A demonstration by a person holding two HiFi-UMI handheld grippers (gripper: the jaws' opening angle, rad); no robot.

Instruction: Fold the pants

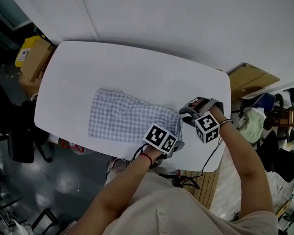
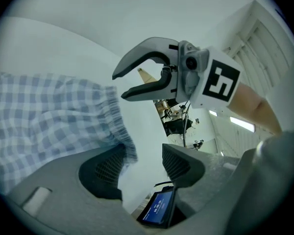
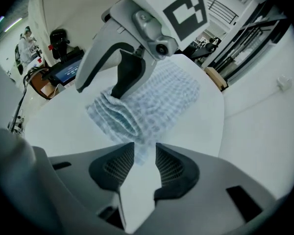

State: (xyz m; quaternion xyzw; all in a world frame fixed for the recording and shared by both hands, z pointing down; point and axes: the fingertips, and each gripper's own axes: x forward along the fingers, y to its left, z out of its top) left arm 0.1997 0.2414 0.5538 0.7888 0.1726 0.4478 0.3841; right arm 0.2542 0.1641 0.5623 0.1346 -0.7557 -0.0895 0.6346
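Blue-and-white checked pants [image 1: 122, 119] lie flattened on the white table [image 1: 137, 67], with the gathered waistband at their right end. Both grippers hover over that end. My left gripper [image 1: 172, 143] is at the near waistband corner; in the left gripper view its jaws [image 2: 143, 153] stand apart, the frilled cloth edge [image 2: 120, 131] beside the left pad, unpinched. My right gripper [image 1: 188, 110] is at the far corner, pointing steeply down. In the right gripper view its jaws [image 3: 145, 148] stand apart, with a tip of waistband [image 3: 112, 114] just above the gap.
The table's right edge [image 1: 225, 126] lies close to both grippers. A cardboard box [image 1: 34, 55] stands off the table's left end, another cardboard piece [image 1: 252, 77] off the right. A dark chair [image 1: 14, 126] is at left, cluttered gear [image 1: 279, 126] at right.
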